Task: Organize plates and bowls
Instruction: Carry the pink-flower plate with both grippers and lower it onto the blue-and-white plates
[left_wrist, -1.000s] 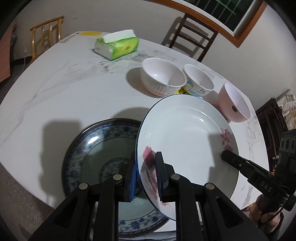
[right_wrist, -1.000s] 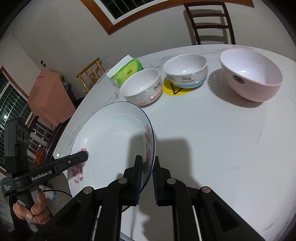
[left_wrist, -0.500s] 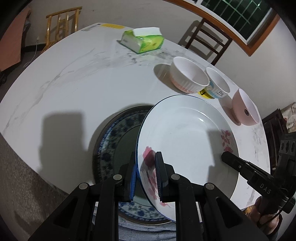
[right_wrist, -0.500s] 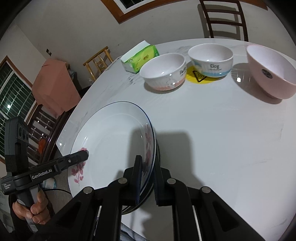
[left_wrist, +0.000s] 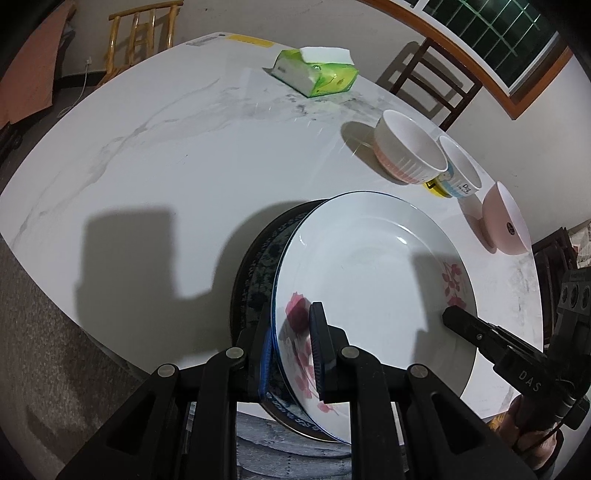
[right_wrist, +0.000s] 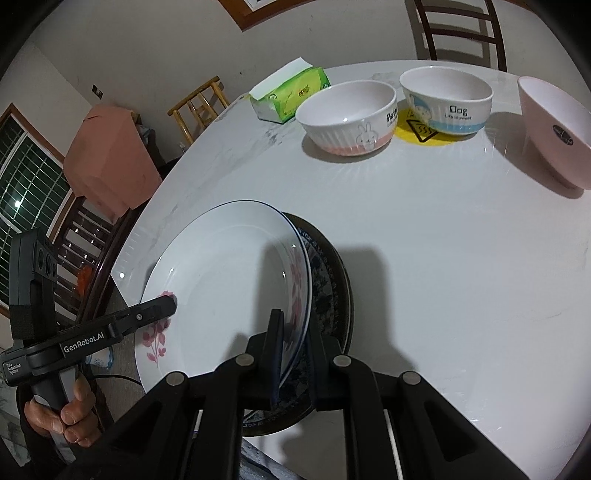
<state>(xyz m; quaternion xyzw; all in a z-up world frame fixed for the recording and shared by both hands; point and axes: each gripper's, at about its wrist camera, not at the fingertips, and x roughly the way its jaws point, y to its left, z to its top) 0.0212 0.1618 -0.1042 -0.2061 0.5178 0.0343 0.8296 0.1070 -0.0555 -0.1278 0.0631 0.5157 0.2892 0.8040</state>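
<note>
Left gripper (left_wrist: 291, 350) clamped on near rim of white floral plate (left_wrist: 369, 280); right gripper (right_wrist: 293, 354) clamped on opposite rim, both pinching same plate
Plate held tilted over dark blue-patterned plate (left_wrist: 258, 273), which lies at near edge of marble table (left_wrist: 184, 155)
Farther: rabbit bowl (right_wrist: 347, 114), dog bowl (right_wrist: 447, 99), pink bowl (right_wrist: 554, 129) in row
Green tissue pack (left_wrist: 317, 75) farthest

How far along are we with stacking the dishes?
Nothing looks finished yet. In hand: both tongs, left and right, grip the white plate above the dark plate. Left: setting it down, then the three bowls, which stand apart.
</note>
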